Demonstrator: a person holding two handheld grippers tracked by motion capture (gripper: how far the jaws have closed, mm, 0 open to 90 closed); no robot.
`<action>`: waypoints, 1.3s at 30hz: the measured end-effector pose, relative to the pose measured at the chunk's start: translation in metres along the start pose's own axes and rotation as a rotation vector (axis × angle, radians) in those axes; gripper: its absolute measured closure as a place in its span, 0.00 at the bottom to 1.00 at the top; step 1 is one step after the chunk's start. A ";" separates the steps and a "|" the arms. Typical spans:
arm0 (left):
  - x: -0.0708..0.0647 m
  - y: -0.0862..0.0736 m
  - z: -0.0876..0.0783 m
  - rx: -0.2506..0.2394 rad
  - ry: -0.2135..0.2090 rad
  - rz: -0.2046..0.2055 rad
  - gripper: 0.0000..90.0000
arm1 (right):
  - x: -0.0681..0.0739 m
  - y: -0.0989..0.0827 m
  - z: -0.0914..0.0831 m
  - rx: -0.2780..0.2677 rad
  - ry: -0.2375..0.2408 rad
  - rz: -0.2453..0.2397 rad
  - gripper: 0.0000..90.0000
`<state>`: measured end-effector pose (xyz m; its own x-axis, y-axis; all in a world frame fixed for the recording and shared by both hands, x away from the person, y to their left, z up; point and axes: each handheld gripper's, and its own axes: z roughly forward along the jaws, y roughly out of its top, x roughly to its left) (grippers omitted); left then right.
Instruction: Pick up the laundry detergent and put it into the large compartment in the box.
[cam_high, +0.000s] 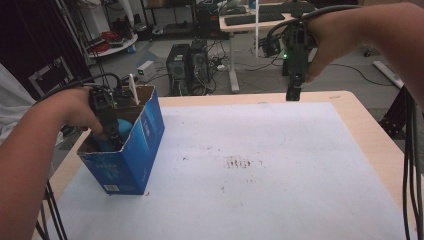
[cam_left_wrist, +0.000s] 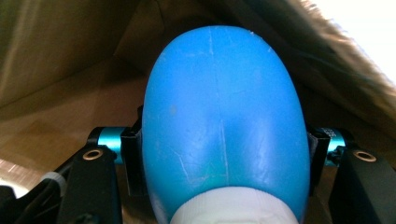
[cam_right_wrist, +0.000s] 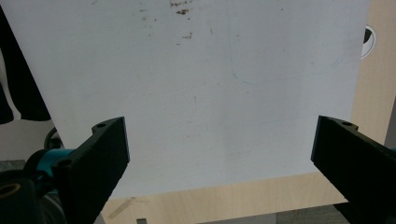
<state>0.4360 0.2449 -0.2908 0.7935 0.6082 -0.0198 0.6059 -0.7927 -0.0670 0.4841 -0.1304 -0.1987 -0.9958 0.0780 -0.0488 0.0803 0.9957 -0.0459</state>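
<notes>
Left gripper (cam_left_wrist: 224, 154) fingers clamp blue bottle (cam_left_wrist: 222, 116) mid-body inside box (cam_high: 135, 145): smooth, likely slippery plastic. Right gripper (cam_high: 294, 92) fingers apart.

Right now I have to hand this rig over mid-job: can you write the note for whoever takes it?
Left tongs: inside the blue box at the table's left, shut on the blue bottle, white cap toward the camera.
Right tongs: open, holding nothing, raised above the far edge of the white mat.
Done: bottle gripped.
Left: whether it goes in or comes out I cannot tell; finish that move, likely steadying the box with the right.
</notes>
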 end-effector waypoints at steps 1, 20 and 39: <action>0.000 0.000 0.003 -0.003 0.003 0.003 0.41 | 0.000 0.000 0.000 0.000 0.000 0.000 0.04; -0.002 0.001 0.002 -0.024 -0.007 0.000 0.40 | 0.000 0.002 0.002 -0.002 0.005 0.000 0.04; -0.004 -0.006 -0.018 -0.031 0.028 -0.072 0.30 | 0.000 0.000 0.005 0.002 0.013 0.013 0.04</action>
<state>0.4303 0.2462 -0.2721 0.7491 0.6623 0.0120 0.6623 -0.7484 -0.0362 0.4846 -0.1304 -0.2041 -0.9952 0.0912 -0.0363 0.0928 0.9946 -0.0469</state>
